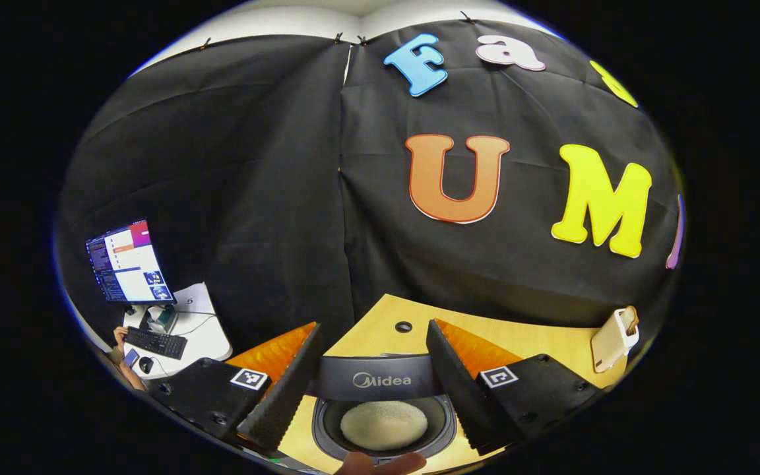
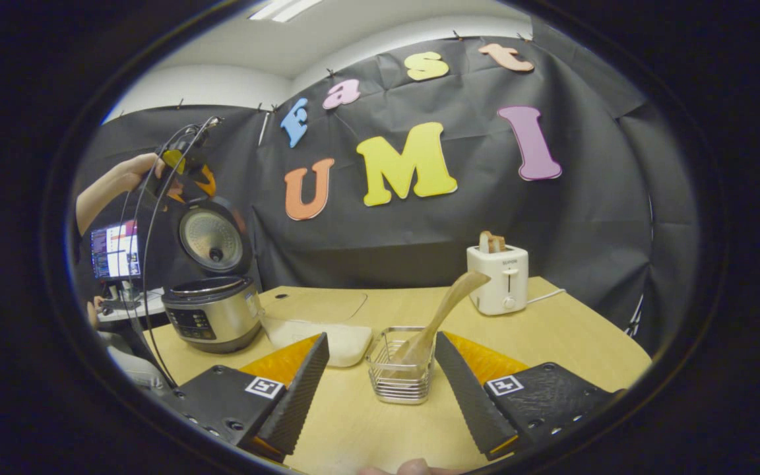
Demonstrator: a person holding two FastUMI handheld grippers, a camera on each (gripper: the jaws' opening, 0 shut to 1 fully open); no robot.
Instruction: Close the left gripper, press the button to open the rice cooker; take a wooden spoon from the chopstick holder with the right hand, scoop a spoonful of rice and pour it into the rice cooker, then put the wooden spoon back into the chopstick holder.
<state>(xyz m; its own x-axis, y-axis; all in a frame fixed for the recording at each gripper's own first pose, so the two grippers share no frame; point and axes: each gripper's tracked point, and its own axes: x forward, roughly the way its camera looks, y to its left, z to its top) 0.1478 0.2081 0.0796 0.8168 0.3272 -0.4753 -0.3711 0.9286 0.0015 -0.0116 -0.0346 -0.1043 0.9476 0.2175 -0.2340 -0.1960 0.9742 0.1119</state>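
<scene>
The rice cooker (image 2: 212, 316) stands open at the table's left, its lid (image 2: 212, 239) tipped up. My left gripper (image 1: 373, 323) hovers above it, open, looking down past the lid (image 1: 377, 377) into the pot, where white rice (image 1: 383, 424) lies. From the right gripper view, a hand holds that left gripper (image 2: 185, 168) high over the cooker. My right gripper (image 2: 382, 336) is open and holds nothing. Just beyond its fingertips sits the wire chopstick holder (image 2: 398, 379). The wooden spoon (image 2: 443, 310) stands in it, leaning up to the right. A shallow white container of rice (image 2: 327, 340) lies between cooker and holder.
A white toaster (image 2: 502, 280) with bread stands at the back right of the wooden table (image 2: 571, 336), its cord trailing right; it sits at the right edge in the left gripper view (image 1: 611, 340). Left of the table is a desk with a monitor (image 1: 128, 262) and keyboard (image 1: 156, 342).
</scene>
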